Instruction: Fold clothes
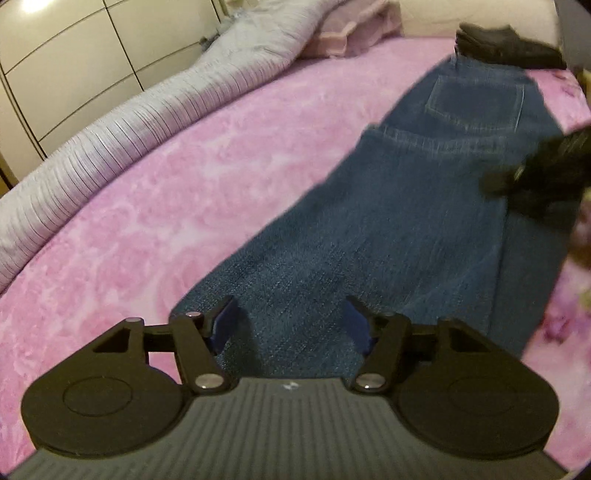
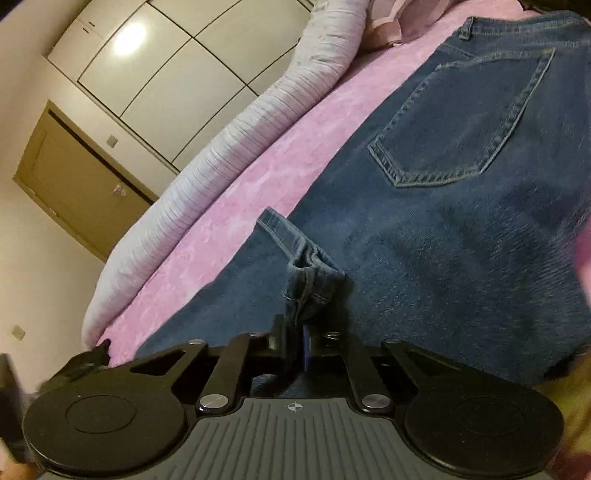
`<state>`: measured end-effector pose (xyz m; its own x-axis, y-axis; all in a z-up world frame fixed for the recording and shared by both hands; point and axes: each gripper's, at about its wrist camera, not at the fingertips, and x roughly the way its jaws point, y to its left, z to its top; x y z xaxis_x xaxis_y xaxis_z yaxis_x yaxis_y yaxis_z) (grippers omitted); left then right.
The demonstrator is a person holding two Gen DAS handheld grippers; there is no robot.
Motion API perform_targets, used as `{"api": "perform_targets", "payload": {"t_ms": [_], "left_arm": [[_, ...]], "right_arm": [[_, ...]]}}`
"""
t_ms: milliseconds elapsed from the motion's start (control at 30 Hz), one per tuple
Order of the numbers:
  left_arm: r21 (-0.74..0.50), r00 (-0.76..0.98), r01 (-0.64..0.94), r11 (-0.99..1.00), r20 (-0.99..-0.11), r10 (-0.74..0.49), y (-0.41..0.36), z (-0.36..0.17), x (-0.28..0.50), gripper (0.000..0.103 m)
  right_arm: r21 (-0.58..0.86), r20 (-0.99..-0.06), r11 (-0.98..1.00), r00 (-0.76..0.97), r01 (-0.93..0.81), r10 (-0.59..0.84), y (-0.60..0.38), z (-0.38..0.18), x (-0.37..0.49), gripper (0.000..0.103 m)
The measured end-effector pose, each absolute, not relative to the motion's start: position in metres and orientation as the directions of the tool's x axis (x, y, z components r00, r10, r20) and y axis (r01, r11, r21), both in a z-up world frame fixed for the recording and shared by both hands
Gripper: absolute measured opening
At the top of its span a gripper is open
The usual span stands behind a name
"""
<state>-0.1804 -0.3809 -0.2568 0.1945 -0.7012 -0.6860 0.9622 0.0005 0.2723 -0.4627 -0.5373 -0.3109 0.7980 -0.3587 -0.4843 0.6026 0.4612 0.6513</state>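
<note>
Blue jeans (image 1: 406, 206) lie flat on the pink bedspread (image 1: 166, 206), back pocket up, waist at the far end. My left gripper (image 1: 290, 325) is open and empty just above the lower leg of the jeans. My right gripper (image 2: 297, 332) is shut on a bunched hem of the jeans (image 2: 306, 273) and holds it over the seat area below the back pocket (image 2: 465, 122). In the left wrist view the right gripper (image 1: 543, 173) shows blurred at the right edge over the jeans.
A rolled lilac duvet (image 1: 122, 129) runs along the bed's left side. Pink pillows (image 1: 354, 33) and a dark folded garment (image 1: 506, 44) lie at the head. White wardrobe doors (image 2: 166, 74) and a brown door (image 2: 74, 177) stand beyond the bed.
</note>
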Motion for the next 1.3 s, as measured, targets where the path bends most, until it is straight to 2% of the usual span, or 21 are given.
{"api": "perform_targets", "payload": {"t_ms": [33,100,200,300,400,433,467,567,767,833,900,1033,1133,1200,1300], "left_arm": [[0.258,0.187,0.966,0.005,-0.687,-0.702,-0.381,-0.258,-0.177,0.063],[0.226,0.168,0.974,0.01,-0.694,-0.7,-0.381,-0.256,-0.172,0.064],[0.181,0.139,0.983,0.014,-0.703,-0.697,-0.382,-0.252,-0.164,0.064],[0.096,0.098,0.994,0.042,-0.698,-0.709,-0.381,-0.241,-0.153,0.057],[0.006,0.07,0.996,0.092,-0.698,-0.713,-0.382,-0.234,-0.135,0.057],[0.003,0.075,0.995,0.103,-0.71,-0.7,-0.385,-0.236,-0.13,0.047],[0.007,0.077,0.995,0.104,-0.726,-0.684,-0.389,-0.242,-0.126,0.043],[0.041,0.075,0.997,0.066,-0.729,-0.68,-0.396,-0.252,-0.125,0.045],[0.038,0.063,0.998,0.052,-0.72,-0.691,-0.406,-0.253,-0.119,0.049],[0.041,0.067,0.998,0.054,-0.719,-0.691,-0.409,-0.254,-0.118,0.05],[0.045,0.071,0.997,0.056,-0.72,-0.691,-0.412,-0.254,-0.118,0.05],[0.036,0.084,0.996,0.082,-0.699,-0.71,-0.399,-0.243,-0.116,0.047],[0.018,0.105,0.992,0.126,-0.67,-0.735,-0.372,-0.233,-0.112,0.048],[-0.016,0.089,0.991,0.133,-0.666,-0.741,-0.35,-0.23,-0.114,0.048],[-0.038,0.037,0.995,0.09,-0.705,-0.708,-0.328,-0.238,-0.125,0.05]], "right_arm": [[0.634,-0.489,0.47,0.79,0.614,-0.37,-0.535,-0.305,-0.467,0.018],[0.595,-0.496,0.488,0.77,0.639,-0.403,-0.528,-0.292,-0.477,0.019],[0.496,-0.453,0.548,0.739,0.674,-0.499,-0.51,-0.272,-0.491,0.02],[0.433,-0.393,0.656,0.785,0.618,-0.479,-0.501,-0.261,-0.479,0.02],[0.369,-0.372,0.749,0.826,0.55,-0.424,-0.5,-0.258,-0.451,0.02],[0.354,-0.387,0.761,0.826,0.543,-0.41,-0.502,-0.263,-0.44,0.02],[0.334,-0.428,0.761,0.809,0.556,-0.403,-0.507,-0.271,-0.43,0.02],[0.332,-0.591,0.719,0.729,0.61,-0.346,-0.53,-0.297,-0.404,0.02],[0.284,-0.523,0.765,0.762,0.579,-0.382,-0.55,-0.268,-0.378,0.02],[0.261,-0.564,0.774,0.742,0.577,-0.362,-0.564,-0.274,-0.359,0.021],[0.229,-0.657,0.79,0.689,0.568,-0.305,-0.58,-0.295,-0.336,0.021],[0.163,-0.65,0.817,0.683,0.554,-0.333,-0.566,-0.28,-0.345,0.022],[0.179,-0.568,0.852,0.759,0.492,-0.319,-0.53,-0.26,-0.378,0.023],[0.173,-0.526,0.893,0.805,0.416,-0.273,-0.494,-0.255,-0.392,0.024],[0.189,-0.524,0.938,0.837,0.292,-0.155,-0.446,-0.264,-0.395,0.027]]}}
